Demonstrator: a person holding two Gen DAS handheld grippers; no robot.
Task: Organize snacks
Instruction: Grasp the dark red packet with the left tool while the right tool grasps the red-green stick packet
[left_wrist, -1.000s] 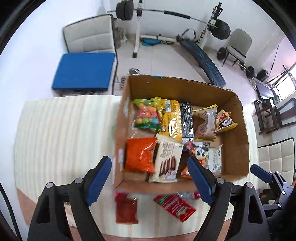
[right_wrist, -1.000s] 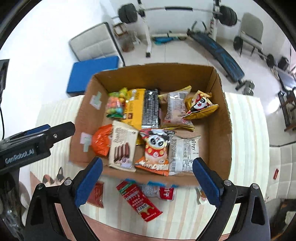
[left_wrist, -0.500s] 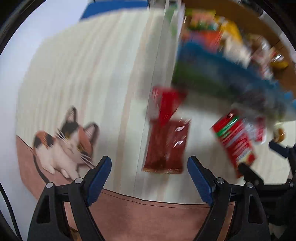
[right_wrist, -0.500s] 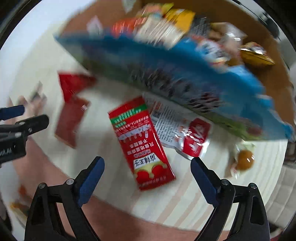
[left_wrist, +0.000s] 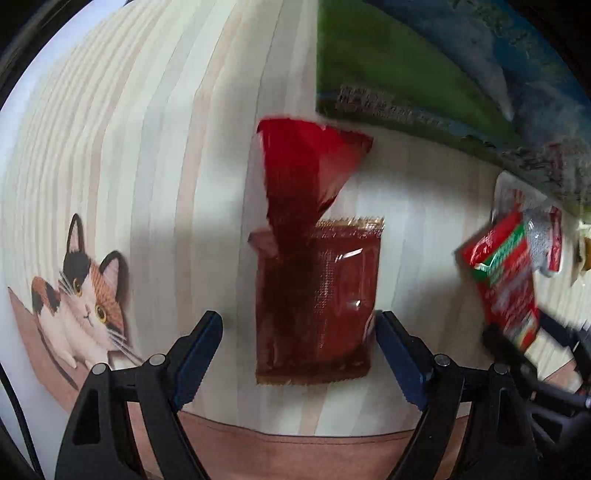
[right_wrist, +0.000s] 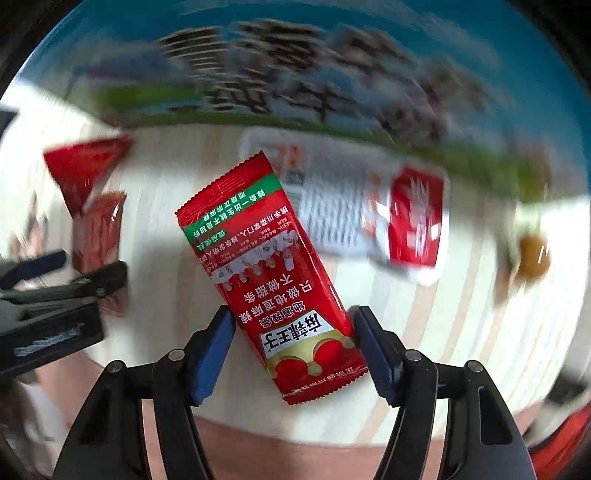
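A dark red snack packet (left_wrist: 317, 295) lies flat on the striped tablecloth (left_wrist: 147, 166), with a bright red wrapper (left_wrist: 306, 177) folded over its top. My left gripper (left_wrist: 299, 354) points down over it, open, a pad on either side of the packet's lower half and a gap on the left. A red packet with a green band (right_wrist: 273, 273) lies slanted between the pads of my right gripper (right_wrist: 293, 347). Those jaws are closing, their pads right at the packet's edges, and the packet still lies flat and uncrumpled. The same packet (left_wrist: 506, 280) shows at the right of the left wrist view.
The cardboard box's printed blue-green side (right_wrist: 295, 74) rises just behind the packets. A white-and-red packet (right_wrist: 369, 214) and a small brown sweet (right_wrist: 532, 254) lie near its foot. A cat print (left_wrist: 81, 288) marks the cloth at left, above its brown border.
Both grippers have sunk from above the box to just over the tablecloth. The loose packets now lie between the jaws, and the right jaws have narrowed around the red-green packet.
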